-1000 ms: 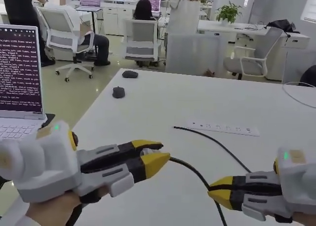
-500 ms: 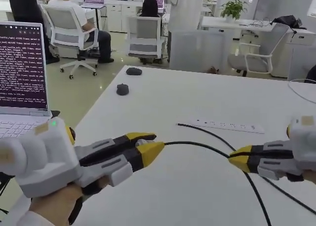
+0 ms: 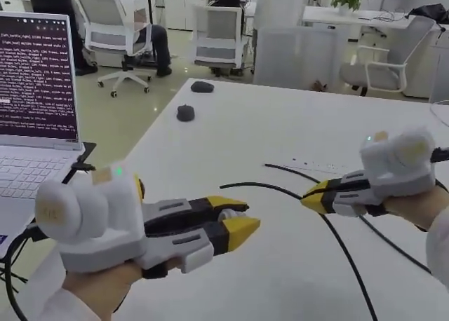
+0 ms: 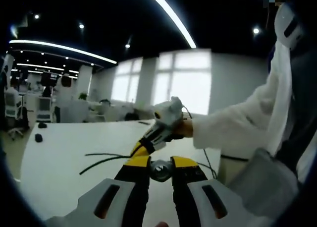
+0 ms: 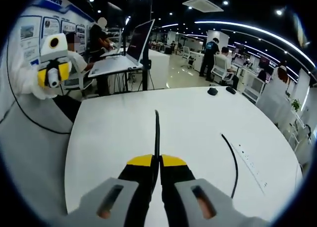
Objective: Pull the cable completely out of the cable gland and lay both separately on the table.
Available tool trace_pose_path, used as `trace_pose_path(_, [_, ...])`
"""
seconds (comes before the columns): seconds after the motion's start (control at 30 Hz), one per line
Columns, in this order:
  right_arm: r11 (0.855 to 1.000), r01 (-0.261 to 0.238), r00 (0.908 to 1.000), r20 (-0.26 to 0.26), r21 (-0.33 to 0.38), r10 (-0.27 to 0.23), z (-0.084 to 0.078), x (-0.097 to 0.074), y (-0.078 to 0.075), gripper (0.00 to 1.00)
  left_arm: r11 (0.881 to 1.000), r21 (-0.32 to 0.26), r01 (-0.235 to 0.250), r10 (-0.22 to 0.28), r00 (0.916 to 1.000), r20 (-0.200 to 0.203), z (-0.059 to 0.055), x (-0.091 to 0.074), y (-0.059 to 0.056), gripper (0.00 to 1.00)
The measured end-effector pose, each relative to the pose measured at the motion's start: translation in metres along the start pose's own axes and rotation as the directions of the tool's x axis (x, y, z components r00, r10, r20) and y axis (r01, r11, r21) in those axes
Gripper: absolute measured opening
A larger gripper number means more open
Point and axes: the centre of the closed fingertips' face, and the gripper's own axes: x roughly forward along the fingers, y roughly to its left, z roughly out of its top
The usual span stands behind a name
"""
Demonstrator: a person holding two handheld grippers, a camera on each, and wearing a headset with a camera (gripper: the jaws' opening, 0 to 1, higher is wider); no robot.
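My left tongs point(image 3: 245, 217), grey-bodied with yellow tips, are low on my left side above the white desk point(image 3: 231, 135). In the left gripper view they are clamped on a small silvery round cable gland point(image 4: 159, 170) that sits right between the two tips. My right tongs point(image 3: 307, 197) are across from them on my right, tips pointing toward the left ones and pressed together on a thin black cable point(image 3: 259, 185). In the right gripper view this cable runs straight out from between the closed yellow tips and stops at a free end over the desk. That free end is apart from the gland, with bare desk showing between it and the left tips, so the cable is out of the gland. Behind the right tongs the rest of the cable drops away toward the near edge of the desk on my right. Both tongs look held above the desk, the gland with them; whether the cable's free end touches the desk I cannot tell. Beyond the cable a flat white power strip point(image 3: 330, 169) lies on the desk, with a second black cord point(image 5: 235, 160) beside it. Farther back a black computer mouse point(image 3: 185, 113) lies near the desk's far left side with another beyond it, and an open laptop point(image 3: 35, 83) with a dark purple screen full of text stands off to my left
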Motion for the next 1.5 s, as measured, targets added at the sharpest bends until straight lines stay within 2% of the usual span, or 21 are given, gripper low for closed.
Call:
trace_pose_path(0.2, [0.997,-0.039,0.9974,-0.058,0.063,0.043,-0.028,0.039,0.004,0.02,1.000,-0.021,-0.002,0.001,0.9999,-0.015,-0.006,0.002,0.002,0.17])
trace_pose_path(0.27, [0.996,-0.047,0.9943,-0.092,0.075,0.054,-0.044,0.049,0.003,0.02,0.999,-0.032,-0.018,0.017,0.9988,-0.045,-0.014,0.002,0.007,0.17])
trace_pose_path(0.37, [0.991,-0.056,0.9919,-0.107,0.120,0.069,-0.057,0.057,0.009,0.02,0.999,-0.041,-0.021,0.018,0.9980,-0.061,-0.020,0.003,0.009,0.17])
trace_pose_path(0.53, [0.984,-0.060,0.9885,-0.127,0.168,0.082,-0.079,0.067,0.010,0.02,0.998,-0.055,-0.029,0.024,0.9961,-0.085,-0.028,0.004,0.011,0.17])
trace_pose_path(0.73, [0.973,-0.066,0.9829,-0.154,0.219,0.101,-0.104,0.079,0.016,0.02,0.997,-0.071,-0.040,0.033,0.9954,-0.090,-0.031,0.003,0.014,0.17])
trace_pose_path(1.0, [0.970,-0.059,0.9804,-0.169,0.235,0.101,-0.112,0.082,0.024,0.03,0.997,-0.067,-0.039,0.031,0.9932,-0.112,-0.038,0.004,0.013,0.17])
trace_pose_path(1.13, [0.970,-0.056,0.9841,-0.151,0.238,0.093,-0.109,0.081,0.025,0.03,0.997,-0.069,-0.040,0.032,0.9933,-0.111,-0.038,0.005,0.013,0.17])
trace_pose_path(1.2, [0.956,-0.084,0.9839,-0.128,0.282,0.125,-0.107,0.080,0.029,0.03,0.997,-0.067,-0.040,0.032,0.9930,-0.114,-0.039,0.005,0.013,0.17])
trace_pose_path(1.3, [0.972,-0.059,0.9857,-0.141,0.228,0.093,-0.107,0.081,0.028,0.03,0.997,-0.062,-0.039,0.031,0.9926,-0.118,-0.039,0.005,0.012,0.17])
trace_pose_path(1.33, [0.973,-0.058,0.9858,-0.141,0.225,0.091,-0.107,0.081,0.028,0.04,0.997,-0.062,-0.039,0.031,0.9923,-0.119,-0.040,0.006,0.012,0.17])
trace_pose_path(1.43, [0.977,-0.052,0.9868,-0.139,0.208,0.082,-0.104,0.079,0.028,0.15,0.997,-0.062,-0.039,0.032,0.9923,-0.120,-0.040,0.005,0.012,0.17])
trace_pose_path(1.5, [0.982,-0.043,0.9896,-0.127,0.184,0.067,-0.098,0.074,0.027,0.17,0.997,-0.059,-0.041,0.034,0.9918,-0.123,-0.041,0.005,0.012,0.17])
